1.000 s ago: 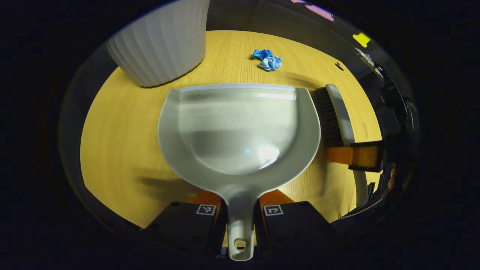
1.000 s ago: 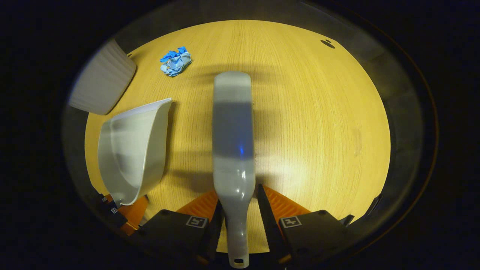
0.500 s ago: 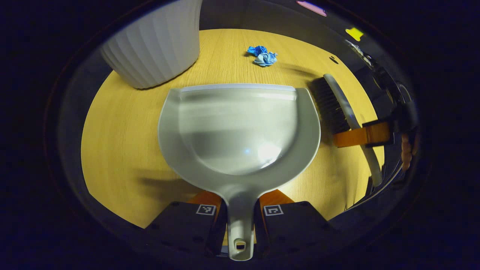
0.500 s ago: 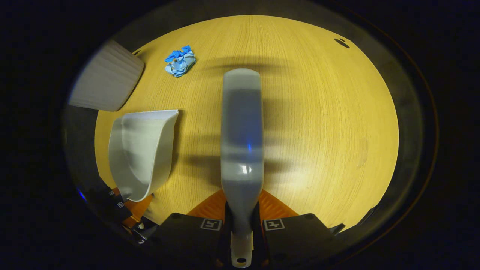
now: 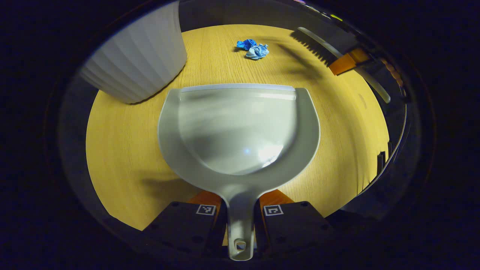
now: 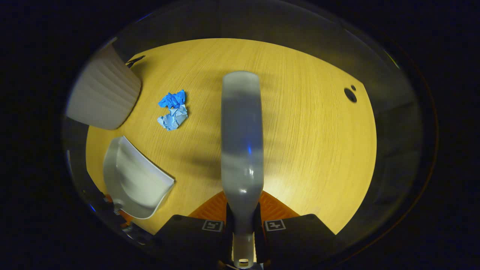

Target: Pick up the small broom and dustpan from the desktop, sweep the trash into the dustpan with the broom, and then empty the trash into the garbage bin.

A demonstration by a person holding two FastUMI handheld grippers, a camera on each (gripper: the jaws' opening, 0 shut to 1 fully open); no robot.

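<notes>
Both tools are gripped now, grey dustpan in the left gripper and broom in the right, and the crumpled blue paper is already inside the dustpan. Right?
Not quite. The crumpled blue paper lies on the wooden desktop, beyond the grey plastic dustpan, whose tray is empty, as the left gripper view shows. The rest holds: the left gripper clamps the dustpan's handle and the right gripper the grey broom.

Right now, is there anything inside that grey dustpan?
No. The dustpan, held by its handle in the left tongs, shows a bare grey bowl. The crumpled blue paper lies on the table beyond its lip. The table under the pan is covered.
</notes>
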